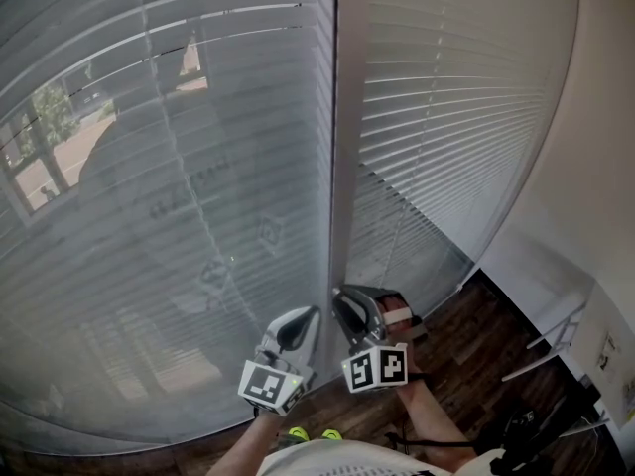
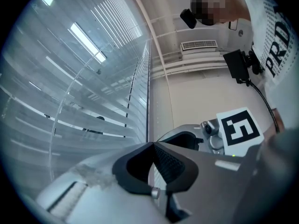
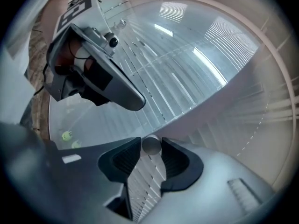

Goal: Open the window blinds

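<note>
Nearest of all, at the bottom of the head view, is the person's white shirt (image 1: 337, 461). Two bare forearms (image 1: 437, 419) stretch from it toward the window. Each hand carries a gripper with a marker cube (image 1: 270, 385) on its back. Yellow-green shoe tips (image 1: 313, 434) show just under the wrists, on a dark wooden floor (image 1: 476, 345). A white wall (image 1: 595, 147) closes off the right side, with a pale baseboard unit (image 1: 556, 330) along its foot. The left gripper view shows a slatted air vent (image 2: 198, 45) high up.

An upright post (image 1: 342, 117) runs down the middle of the window. The left gripper (image 1: 315, 312) hangs just to its left, jaws (image 2: 153, 144) pressed together with nothing between them. The right gripper (image 1: 340, 296) is close beside it, near the foot of the post. In the right gripper view its jaws (image 3: 150, 149) stand a narrow gap apart. They pinch a round grey knob (image 3: 151, 143) at their tips, and both pads appear to touch it. The left gripper's dark jaw crosses that view just above.

The blinds fill the whole window, one panel on each side of the post, both reaching down near the floor. The left blind (image 1: 179, 167) has its slats lying flat enough to see through. A tree and a building show outside, and a faint reflection of the person lies over them. The right blind (image 1: 456, 107) looks whiter and denser, with a thin cord (image 1: 397, 236) hanging down its face.
</note>
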Action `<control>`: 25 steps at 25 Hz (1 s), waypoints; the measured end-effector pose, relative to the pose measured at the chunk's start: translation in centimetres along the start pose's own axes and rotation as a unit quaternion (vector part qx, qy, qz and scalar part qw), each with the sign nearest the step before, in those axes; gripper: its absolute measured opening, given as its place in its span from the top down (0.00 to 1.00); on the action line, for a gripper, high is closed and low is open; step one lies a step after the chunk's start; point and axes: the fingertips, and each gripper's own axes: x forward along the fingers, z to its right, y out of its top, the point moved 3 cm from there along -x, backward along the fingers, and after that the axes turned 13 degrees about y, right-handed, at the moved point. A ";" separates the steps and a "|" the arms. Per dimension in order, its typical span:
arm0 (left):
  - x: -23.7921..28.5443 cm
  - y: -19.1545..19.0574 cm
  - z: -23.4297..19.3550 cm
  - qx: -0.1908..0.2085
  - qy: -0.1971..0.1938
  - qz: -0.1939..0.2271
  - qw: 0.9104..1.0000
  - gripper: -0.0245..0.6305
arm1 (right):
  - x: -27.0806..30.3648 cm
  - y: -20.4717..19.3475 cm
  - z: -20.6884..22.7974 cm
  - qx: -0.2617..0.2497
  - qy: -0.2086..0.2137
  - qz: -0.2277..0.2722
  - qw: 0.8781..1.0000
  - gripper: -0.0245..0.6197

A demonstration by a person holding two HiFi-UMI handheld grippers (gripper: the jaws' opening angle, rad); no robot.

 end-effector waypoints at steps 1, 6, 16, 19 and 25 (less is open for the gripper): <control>0.0 -0.1 0.0 -0.001 -0.001 0.001 1.000 0.97 | 0.1 0.0 0.1 0.000 -0.002 0.000 1.000 0.76; 0.0 -0.1 -0.1 0.000 0.004 -0.005 1.000 0.97 | 0.4 0.0 0.3 0.000 -0.006 0.000 1.000 0.77; 0.3 -0.2 -0.3 -0.004 0.006 -0.006 1.000 0.97 | 0.5 0.0 0.6 0.053 -0.003 0.031 0.998 0.77; 0.4 -0.2 -0.3 -0.004 0.006 -0.005 1.000 0.97 | 0.5 0.0 0.7 0.068 -0.001 0.041 0.997 0.77; 0.5 -0.2 -0.1 -0.004 0.003 -0.002 1.000 0.97 | 0.4 -0.1 0.9 0.127 0.002 0.066 0.990 0.77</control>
